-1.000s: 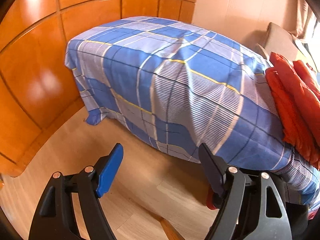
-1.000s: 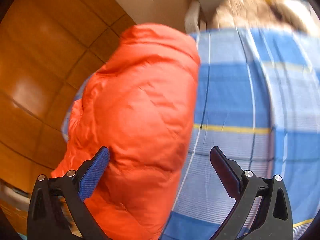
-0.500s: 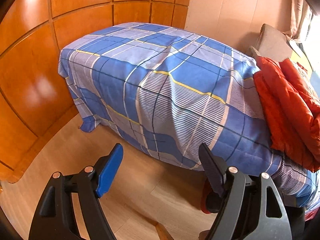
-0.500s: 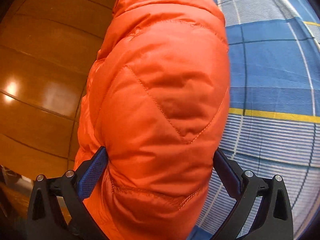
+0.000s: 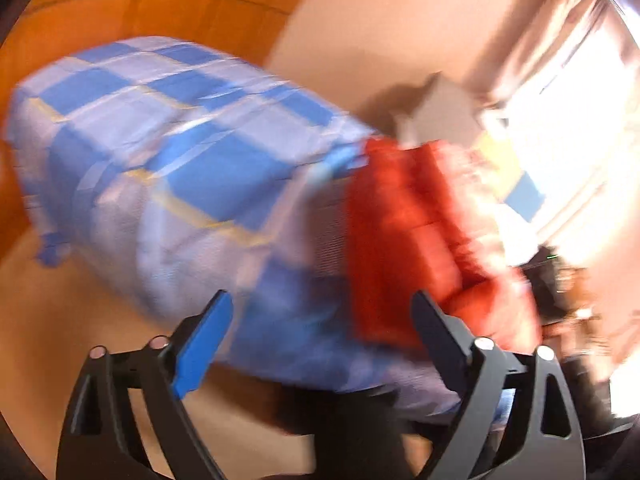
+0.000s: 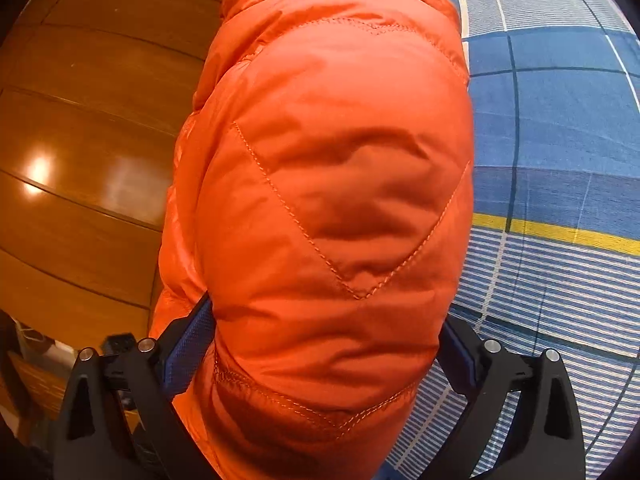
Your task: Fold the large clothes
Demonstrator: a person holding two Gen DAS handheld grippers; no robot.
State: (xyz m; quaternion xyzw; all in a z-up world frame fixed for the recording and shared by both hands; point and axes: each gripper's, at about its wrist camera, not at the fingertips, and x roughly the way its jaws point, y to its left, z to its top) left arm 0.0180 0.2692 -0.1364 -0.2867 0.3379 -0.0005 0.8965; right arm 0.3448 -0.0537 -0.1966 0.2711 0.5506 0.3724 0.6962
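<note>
An orange quilted puffer jacket (image 6: 336, 184) lies bunched on a bed with a blue checked sheet (image 6: 560, 128). In the right wrist view it fills the middle, and its bulk sits between the fingers of my right gripper (image 6: 320, 344), which stand wide apart on either side of it without squeezing it. In the blurred left wrist view the jacket (image 5: 404, 232) lies at the bed's near right edge. My left gripper (image 5: 320, 328) is open and empty, held off the bed's side over the floor.
The bed (image 5: 160, 160) stands against orange wooden wall panels (image 5: 160, 8). Wooden floor (image 5: 60, 300) lies to its left. A bright window with curtains (image 5: 580, 100) is at the right. Wooden panelling (image 6: 88, 152) shows left of the jacket.
The left wrist view has swung to the right and is now blurred, bringing the jacket nearer its centre. My right gripper has pushed a little further onto the jacket, which now covers more of its fingers.
</note>
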